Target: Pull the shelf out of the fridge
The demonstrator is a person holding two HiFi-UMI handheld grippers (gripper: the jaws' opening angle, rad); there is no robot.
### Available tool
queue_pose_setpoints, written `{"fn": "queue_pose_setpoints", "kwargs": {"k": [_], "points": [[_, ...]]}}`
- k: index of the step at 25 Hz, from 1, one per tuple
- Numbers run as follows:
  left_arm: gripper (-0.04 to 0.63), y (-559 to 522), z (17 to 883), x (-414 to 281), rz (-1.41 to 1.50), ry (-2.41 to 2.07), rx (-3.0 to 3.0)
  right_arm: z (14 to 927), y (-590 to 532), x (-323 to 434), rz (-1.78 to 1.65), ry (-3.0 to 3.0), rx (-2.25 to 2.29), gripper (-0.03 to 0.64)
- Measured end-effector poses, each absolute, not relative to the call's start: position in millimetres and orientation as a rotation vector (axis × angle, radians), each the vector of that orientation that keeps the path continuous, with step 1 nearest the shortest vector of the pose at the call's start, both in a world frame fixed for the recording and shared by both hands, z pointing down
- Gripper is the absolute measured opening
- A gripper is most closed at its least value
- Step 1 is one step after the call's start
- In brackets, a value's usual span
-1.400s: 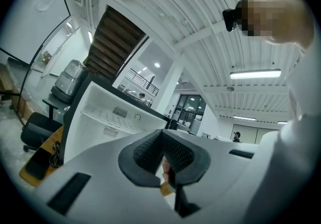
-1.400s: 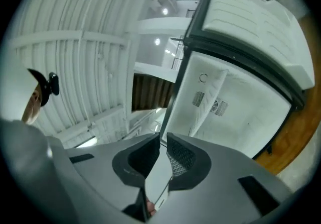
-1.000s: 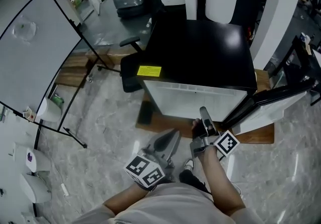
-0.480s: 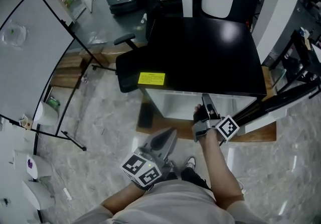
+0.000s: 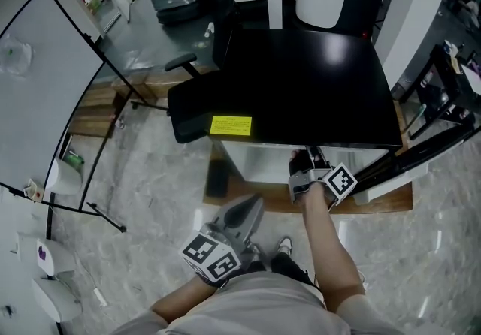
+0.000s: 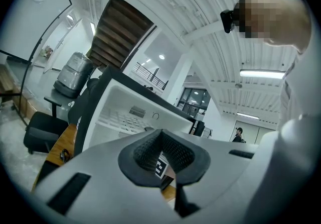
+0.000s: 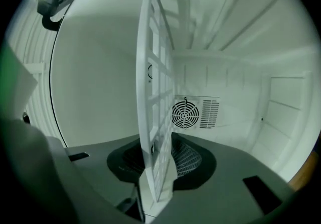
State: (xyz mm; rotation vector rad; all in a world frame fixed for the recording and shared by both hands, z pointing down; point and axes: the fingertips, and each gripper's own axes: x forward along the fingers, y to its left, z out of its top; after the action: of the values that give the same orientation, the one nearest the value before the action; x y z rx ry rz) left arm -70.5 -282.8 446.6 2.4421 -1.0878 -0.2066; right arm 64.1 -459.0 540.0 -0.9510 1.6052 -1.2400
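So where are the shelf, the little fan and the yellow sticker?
shelf [image 7: 153, 87]: right gripper view, on its white grid.
fan [image 7: 185, 113]: right gripper view, centre of its round grille.
yellow sticker [image 5: 230, 125]: head view, middle of the label.

The floor [image 5: 150, 191] is pale grey marbled stone. A large white board [image 5: 37, 86] on a black-legged stand leans at the left, with a wooden platform [image 5: 98, 112] beside it. A black office chair [image 5: 192, 112] stands near the platform. A white column [image 5: 421, 3] rises at the right. Overhead, a strip light [image 6: 263, 74] glows on the ribbed white ceiling [image 6: 210, 2].
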Motion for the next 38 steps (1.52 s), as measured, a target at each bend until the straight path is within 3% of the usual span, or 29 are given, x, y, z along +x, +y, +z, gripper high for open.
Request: {"fn": "queue_pose_setpoints", "kwargs": {"k": [7, 38], "points": [[0.006, -279.4, 446.9, -67.6, -0.202, -1.073, 2.464, 534.9, -462.2, 65.3, -1.224, 1.574, -0.952, 0.062], [0.006, -240.5, 437.7, -69.1, -0.24, -0.956, 2.514, 535.4, -402.3, 68.6, -1.245, 1.481, -1.098, 0.044]]}}
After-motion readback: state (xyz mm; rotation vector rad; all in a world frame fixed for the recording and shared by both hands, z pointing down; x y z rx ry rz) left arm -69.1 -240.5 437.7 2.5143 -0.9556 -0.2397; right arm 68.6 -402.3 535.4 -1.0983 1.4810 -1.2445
